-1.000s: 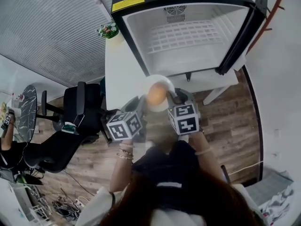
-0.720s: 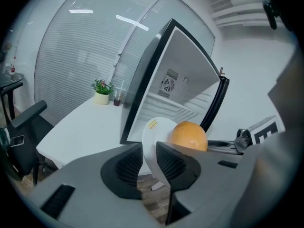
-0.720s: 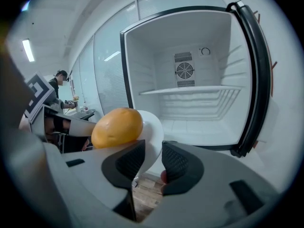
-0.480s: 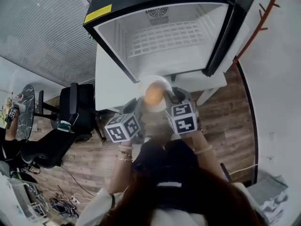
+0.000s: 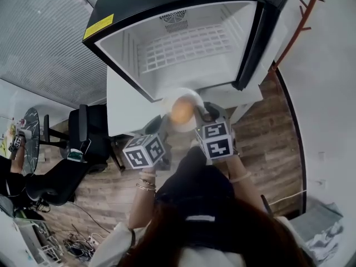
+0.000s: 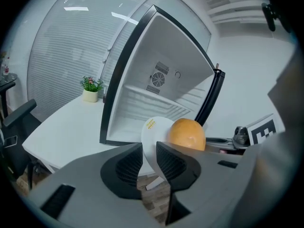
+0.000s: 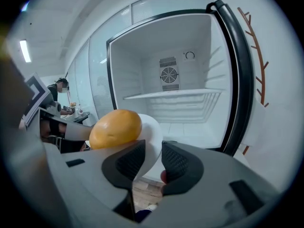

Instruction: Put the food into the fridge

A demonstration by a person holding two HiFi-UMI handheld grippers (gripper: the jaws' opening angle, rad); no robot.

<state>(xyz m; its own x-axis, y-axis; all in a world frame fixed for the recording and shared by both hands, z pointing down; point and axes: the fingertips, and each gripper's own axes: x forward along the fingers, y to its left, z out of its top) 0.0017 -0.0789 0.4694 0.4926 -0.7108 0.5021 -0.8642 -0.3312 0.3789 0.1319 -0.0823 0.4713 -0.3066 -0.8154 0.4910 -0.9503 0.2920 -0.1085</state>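
Note:
A white plate (image 5: 189, 94) carries an orange (image 5: 181, 111) and hangs in the air in front of the open fridge (image 5: 183, 49). My left gripper (image 5: 161, 124) is shut on the plate's left rim (image 6: 153, 129), with the orange (image 6: 186, 134) just beyond its jaws. On the opposite side, my right gripper (image 5: 203, 114) is shut on the plate's right rim (image 7: 151, 129), next to the orange (image 7: 115, 128). The fridge's inside is white, with a wire shelf (image 7: 175, 95) and nothing on it. Its black door (image 5: 261, 32) stands swung out to the right.
The fridge stands on a white table (image 5: 127, 102) with a small potted plant (image 6: 90, 87) at its far left. A black office chair (image 5: 83, 132) is left of the table. A seated person (image 5: 11, 160) is at the far left. A brown branch-shaped rack (image 5: 303, 21) is on the right wall.
The plate with the orange has come closer to the fridge's opening. Both grippers keep the same hold on its rim.

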